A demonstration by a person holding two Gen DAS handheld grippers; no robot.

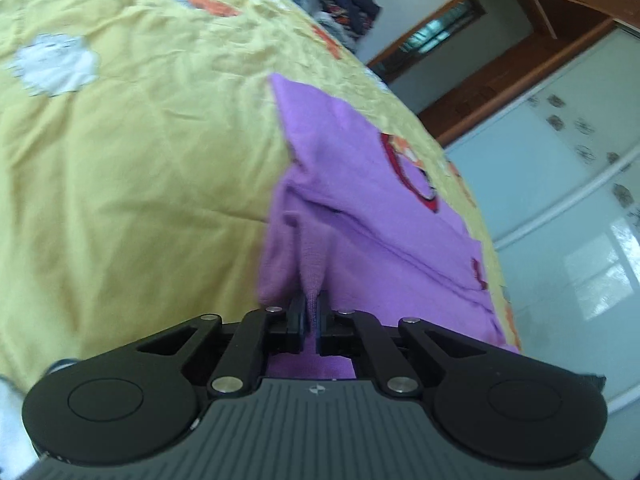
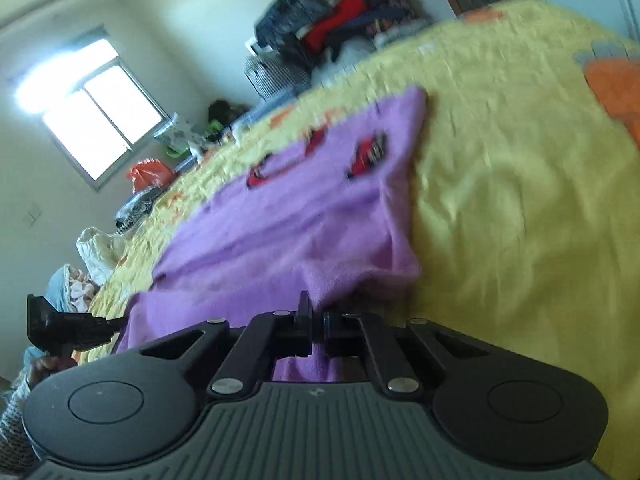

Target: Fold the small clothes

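purple garment (image 1: 360,216) | red prints, creased | on yellow bedspread (image 1: 140,160)

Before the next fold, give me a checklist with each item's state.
1. Left gripper shut on the purple garment: ok.
2. Right gripper shut on the same garment: ok.
3. Garment's far part resting on the yellow bedspread: ok.
4. Garment flat and unwrinkled: not ok, bunched near both grippers.
5. Grip points level with each other: cannot tell.
6. Clothes pile away from the garment: ok.
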